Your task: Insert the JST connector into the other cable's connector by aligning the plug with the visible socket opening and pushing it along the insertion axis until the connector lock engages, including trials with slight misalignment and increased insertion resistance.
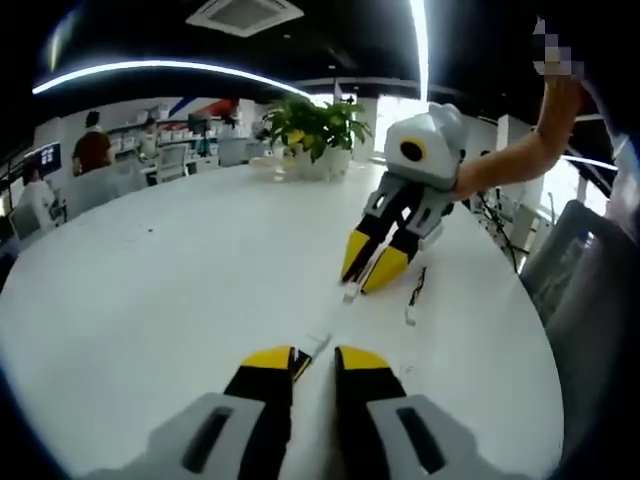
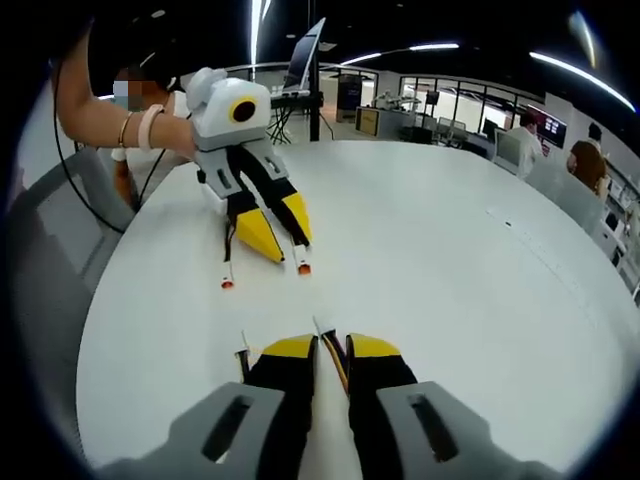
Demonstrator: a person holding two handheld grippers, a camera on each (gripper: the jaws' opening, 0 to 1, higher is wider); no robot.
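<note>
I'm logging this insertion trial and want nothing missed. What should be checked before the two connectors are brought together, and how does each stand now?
1. Left hand-held gripper holds its cable: ok, jaws nearly closed on a white connector.
2. Right hand-held gripper holds its cable: ok, wires run between its jaws.
3. Plug faces socket opening: cannot tell, both tips too small.
4. Connectors apart, not yet mated: ok, bare white table lies between the grippers.
5. Spare cable beside the right gripper clear of the path: cannot tell.
6. Lock engaged: not ok, insertion not begun.
</note>
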